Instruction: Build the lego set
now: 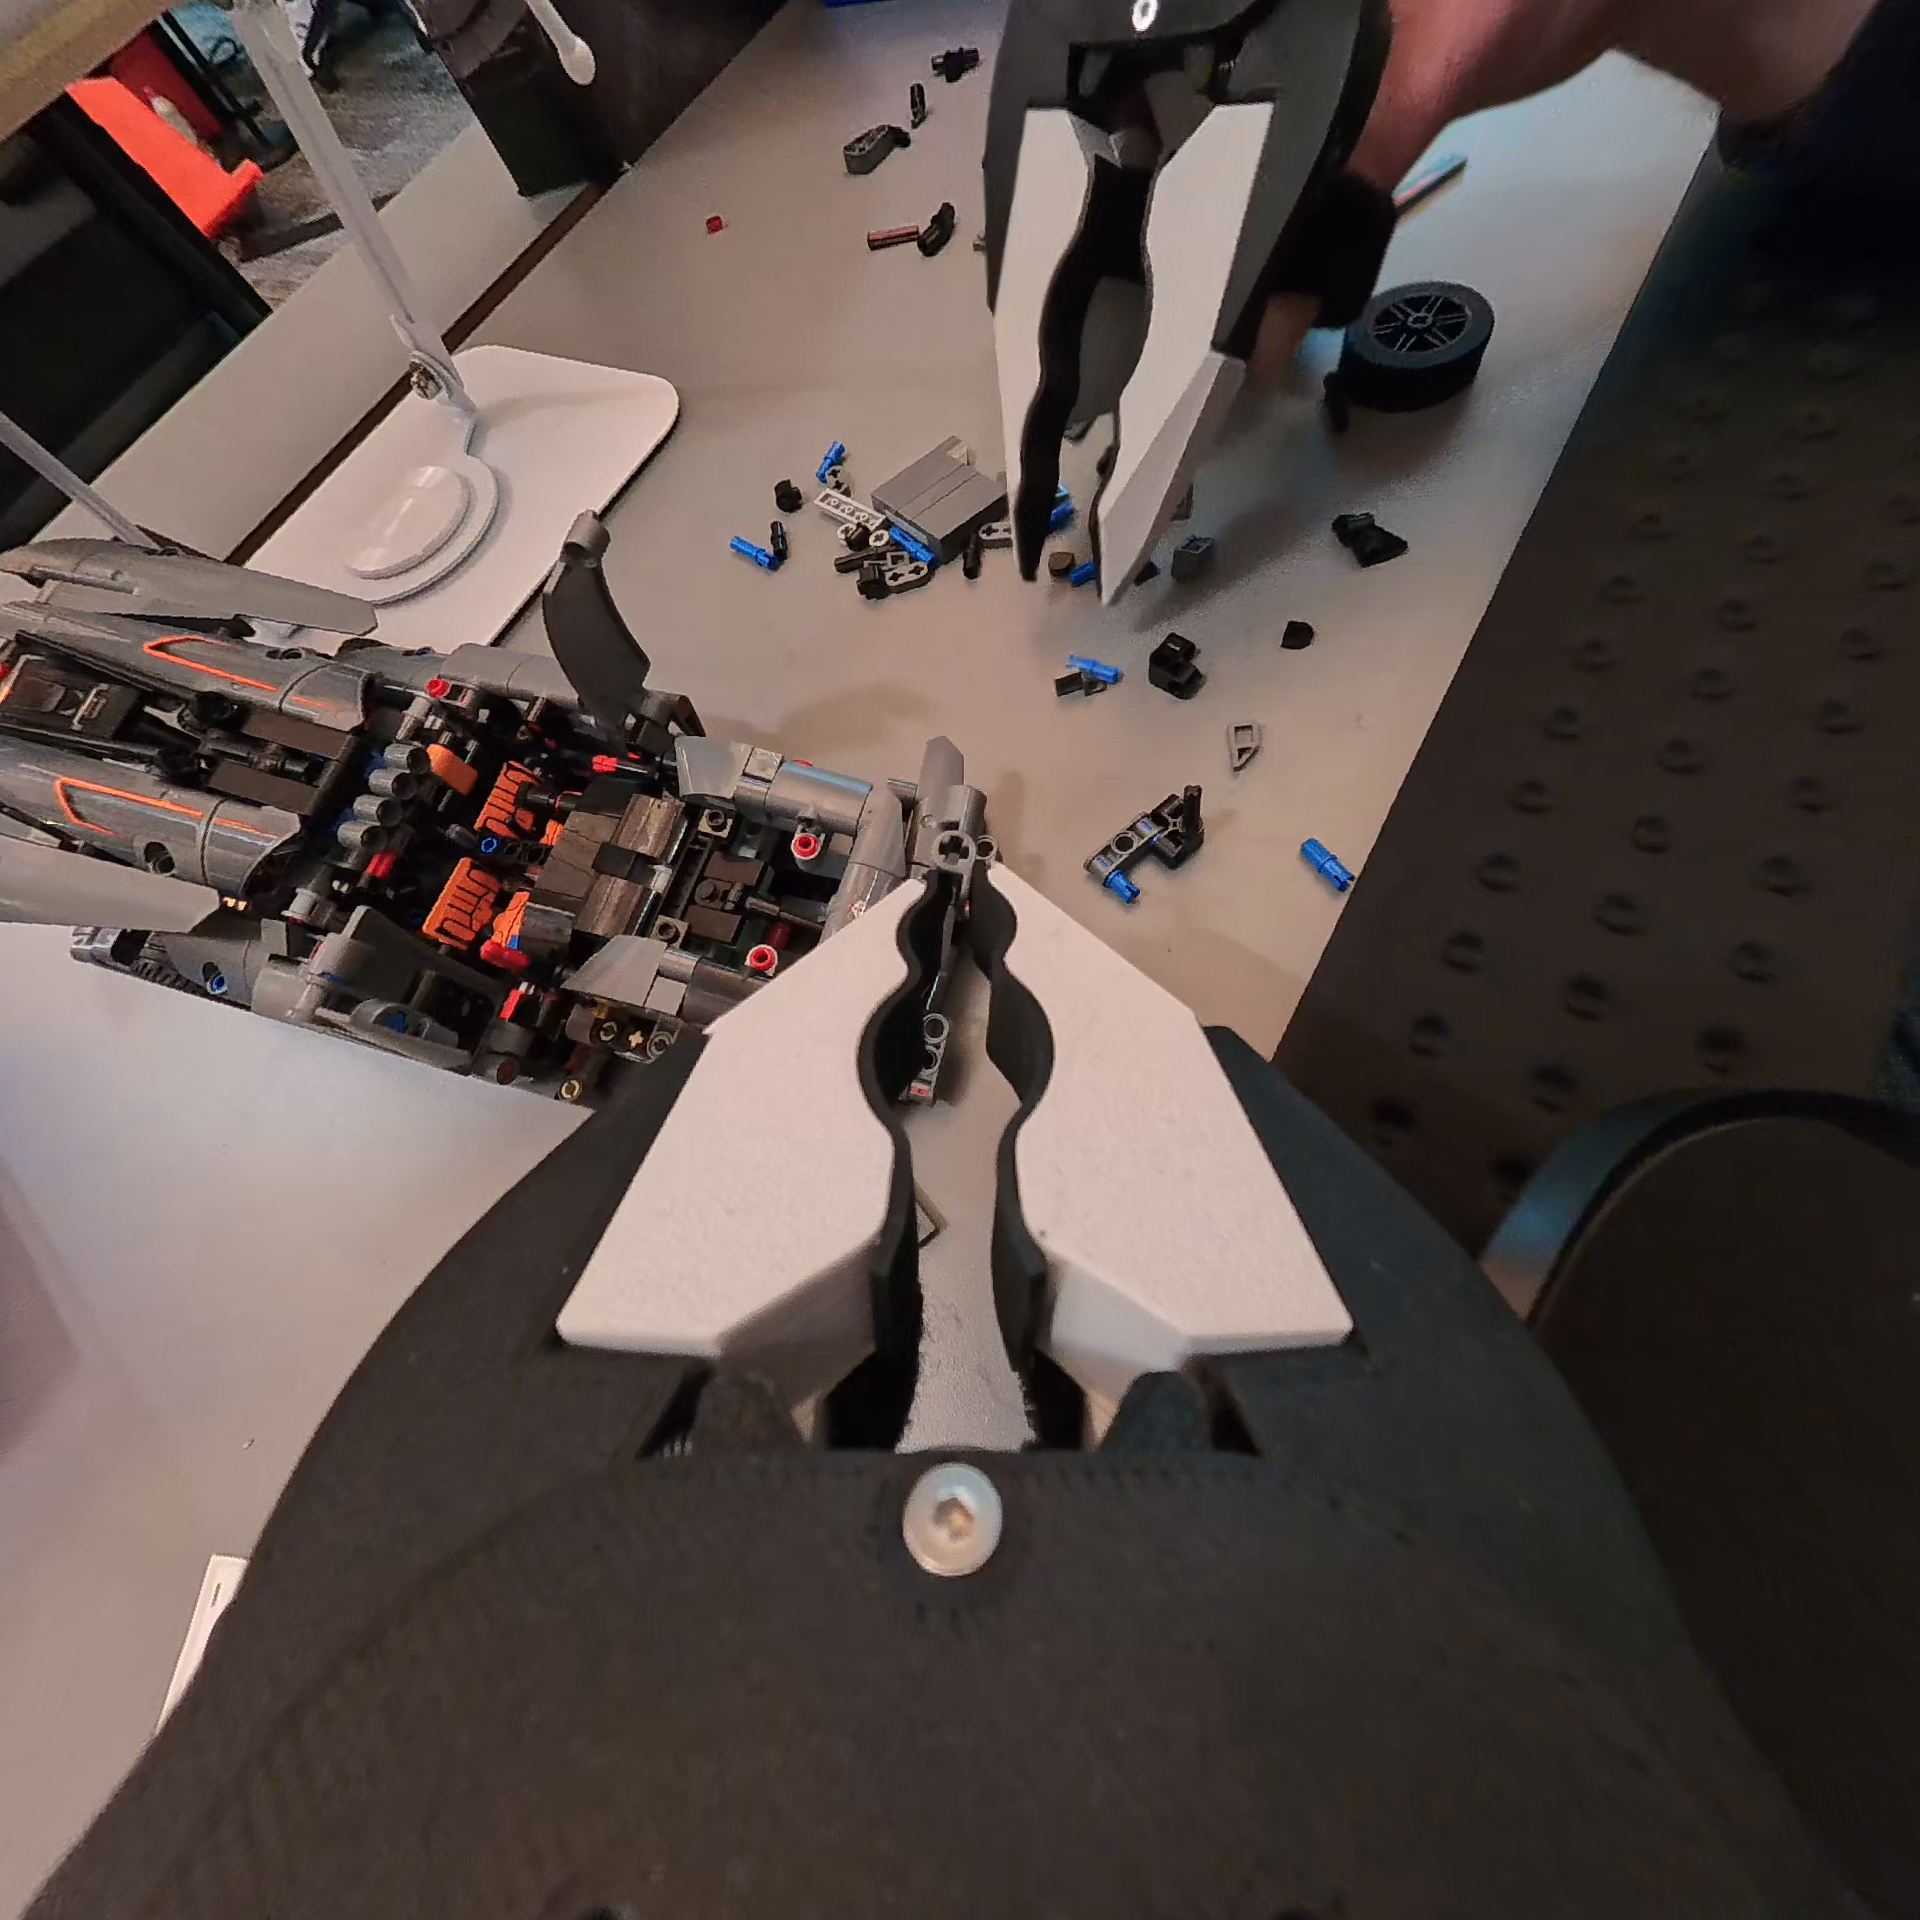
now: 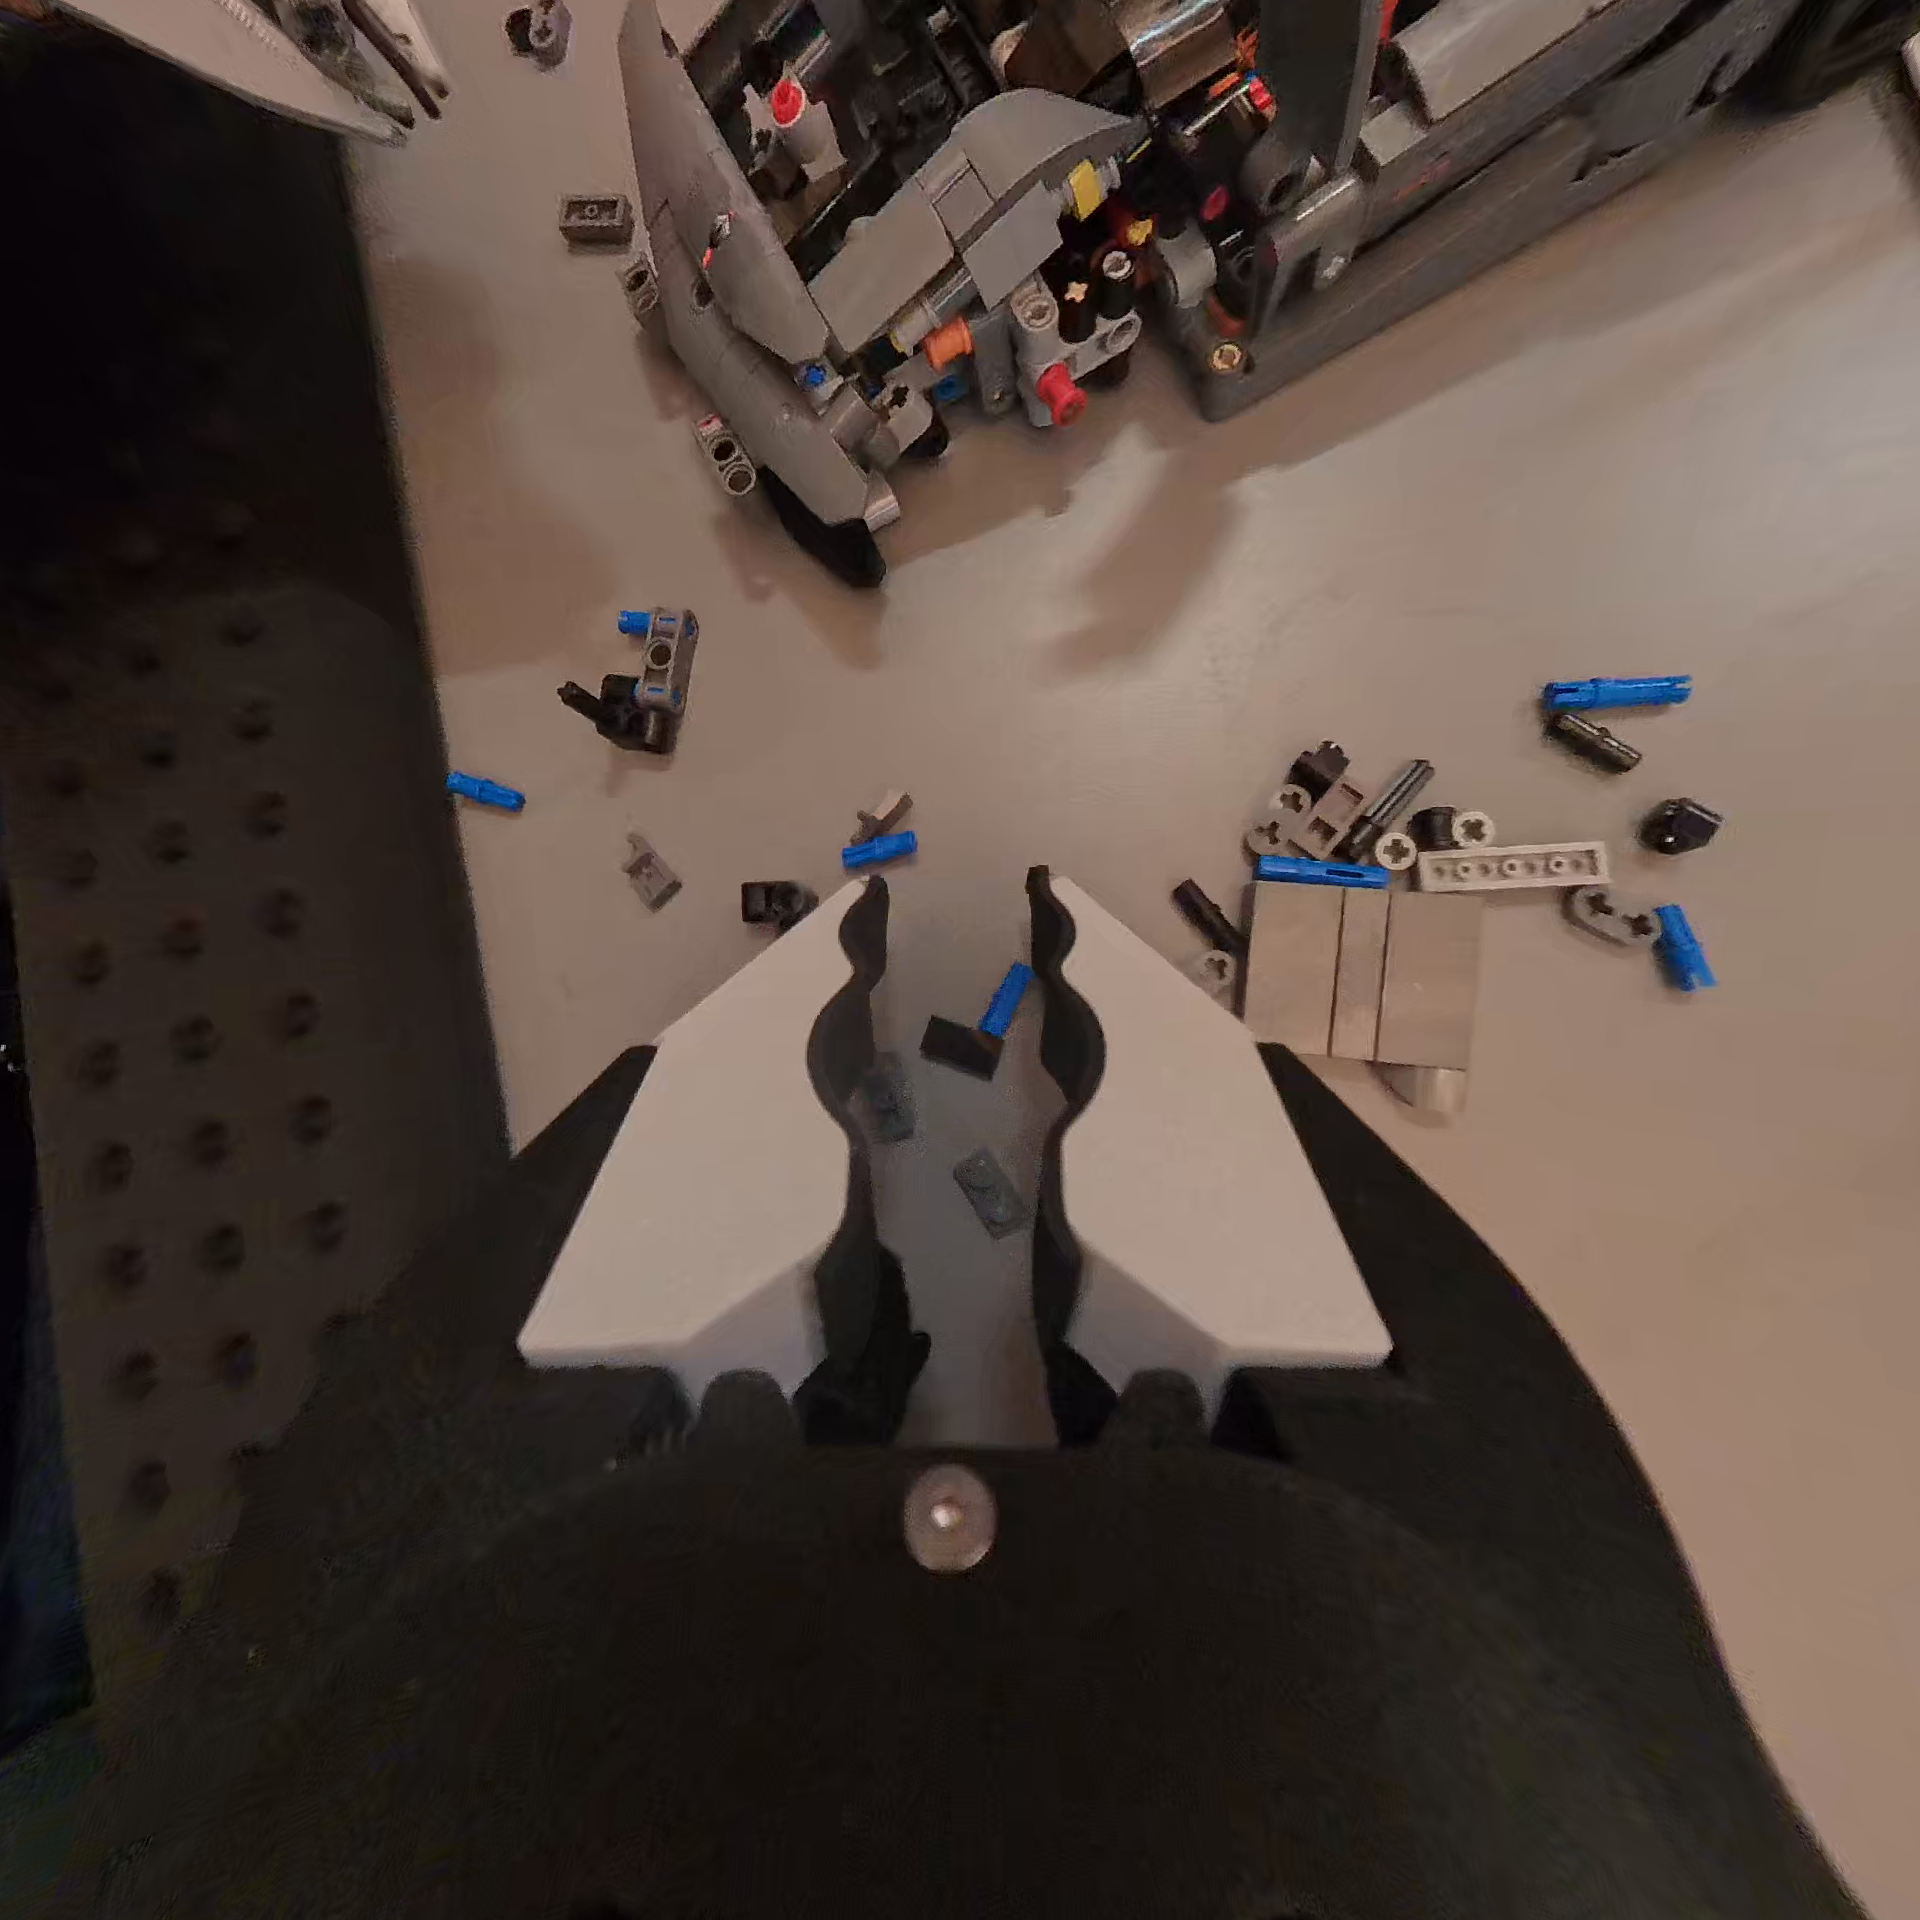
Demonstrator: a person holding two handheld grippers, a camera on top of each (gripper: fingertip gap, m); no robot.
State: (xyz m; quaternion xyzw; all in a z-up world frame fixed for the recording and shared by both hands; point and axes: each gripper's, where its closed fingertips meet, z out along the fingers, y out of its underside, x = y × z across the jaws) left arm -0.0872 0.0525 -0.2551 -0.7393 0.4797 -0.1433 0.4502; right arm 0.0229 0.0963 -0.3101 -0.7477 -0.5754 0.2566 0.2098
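The half-built grey car model lies on the pale table, its long axis running from the left edge of the left wrist view toward the centre, with the open, stud-filled end pointing at the left gripper. That gripper is closed nearly tight on a thin black-and-grey beam that sticks out of the model's end and runs lengthwise along the fingers. The right gripper hangs tips-down over the loose parts, its jaws spread a moderate way with nothing between the pads; a small blue pin joined to a black piece lies on the table in the gap, angled up to the right. Just right of it lies a grey block of bricks, and a black wheel rests near the table's far edge.
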